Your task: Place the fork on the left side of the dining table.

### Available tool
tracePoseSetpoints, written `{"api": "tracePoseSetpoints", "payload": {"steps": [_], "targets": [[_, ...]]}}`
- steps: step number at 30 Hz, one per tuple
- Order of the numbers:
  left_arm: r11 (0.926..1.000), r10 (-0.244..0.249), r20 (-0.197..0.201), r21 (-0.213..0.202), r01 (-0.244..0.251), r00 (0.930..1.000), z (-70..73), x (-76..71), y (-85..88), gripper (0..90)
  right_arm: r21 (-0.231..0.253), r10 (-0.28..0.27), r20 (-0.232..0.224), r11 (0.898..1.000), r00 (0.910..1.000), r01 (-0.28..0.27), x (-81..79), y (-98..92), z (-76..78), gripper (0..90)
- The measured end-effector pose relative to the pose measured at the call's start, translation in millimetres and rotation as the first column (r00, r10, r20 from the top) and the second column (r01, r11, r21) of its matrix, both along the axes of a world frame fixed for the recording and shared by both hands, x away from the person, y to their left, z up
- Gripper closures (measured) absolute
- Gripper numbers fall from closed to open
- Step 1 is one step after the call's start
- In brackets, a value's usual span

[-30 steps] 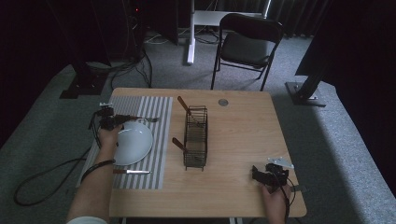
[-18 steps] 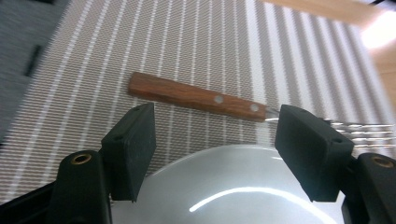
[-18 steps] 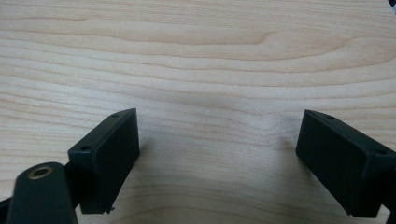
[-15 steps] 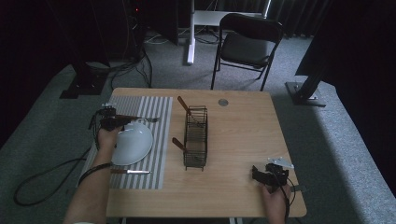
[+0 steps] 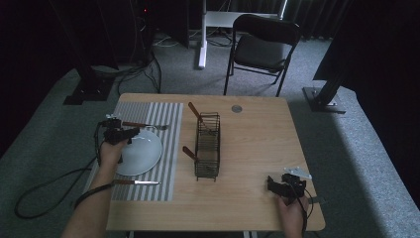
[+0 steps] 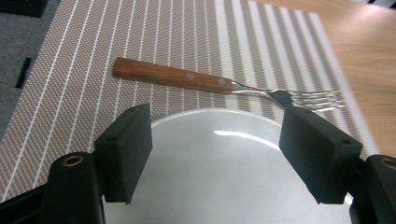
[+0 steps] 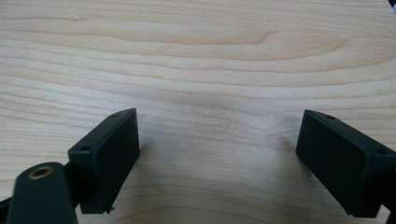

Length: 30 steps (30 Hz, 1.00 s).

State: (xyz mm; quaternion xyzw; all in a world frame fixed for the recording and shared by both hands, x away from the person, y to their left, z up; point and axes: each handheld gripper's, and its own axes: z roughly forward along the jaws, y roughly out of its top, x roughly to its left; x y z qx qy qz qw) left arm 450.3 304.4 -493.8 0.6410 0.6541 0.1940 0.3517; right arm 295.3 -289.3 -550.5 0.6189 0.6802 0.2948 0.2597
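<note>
While both jaws gape wide, the left gripper (image 6: 219, 154) overhangs the plate (image 6: 224, 177) rim beside the fork (image 6: 187, 80).

No lettering, label, brand mark or number can be read anywhere on the table — not on the striped placemat (image 5: 163, 144), the white plate (image 5: 141, 153) or the wooden-handled fork (image 6: 205, 84), which carries two plain rivets on its handle. The wire basket (image 5: 207, 146) bears no tag, and the small round disc (image 5: 236, 108) near the table's far edge is too small to make out any marking. The black jaws in both gripper views are bare of print — plain plastic with screw holes.
</note>
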Motion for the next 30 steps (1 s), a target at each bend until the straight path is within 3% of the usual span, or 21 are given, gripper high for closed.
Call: {"api": "tracePoseSetpoints", "payload": {"steps": [8, 11, 15, 23, 26, 30], "targets": [[1.0, -0.003, 0.034, -0.004, 0.003, 0.9994, 5.6, -21.0, 2.6, 25.9, 0.0, 0.0, 0.0, 1.0, 1.0, 0.0, 0.0, 0.0, 0.0, 13.0], [0.9995, -0.027, 0.027, 0.015, 0.027, 0.9993, 6.0, -26.3, 0.5, 25.9, 0.0, 0.0, 0.0, 1.0, 1.0, 0.0, 0.0, 0.0, 0.0, 13.0], [0.9982, -0.056, 0.046, 0.026, 0.054, 0.9974, 11.4, -35.2, -2.0, 25.9, 0.0, 0.0, 0.0, 1.0, 1.0, 0.0, 0.0, 0.0, 0.0, 13.0], [0.9976, -0.052, 0.075, -0.041, 0.055, 0.9958, 16.4, -56.8, -0.8, 25.9, 0.0, 0.0, 0.0, 1.0, 1.0, 0.0, 0.0, 0.0, 0.0, 13.0], [0.9899, -0.048, 0.071, -0.13, 0.057, 0.9963, 15.4, -63.2, 1.9, 25.9, 0.0, 0.0, 0.0, 1.0, 1.0, 0.0, 0.0, 0.0, 0.0, 13.0], [0.9934, -0.055, 0.081, -0.096, 0.063, 0.9952, 14.6, -72.0, 2.6, 25.9, 0.0, 0.0, 0.0, 1.0, 1.0, 0.0, 0.0, 0.0, 0.0, 13.0]]}}
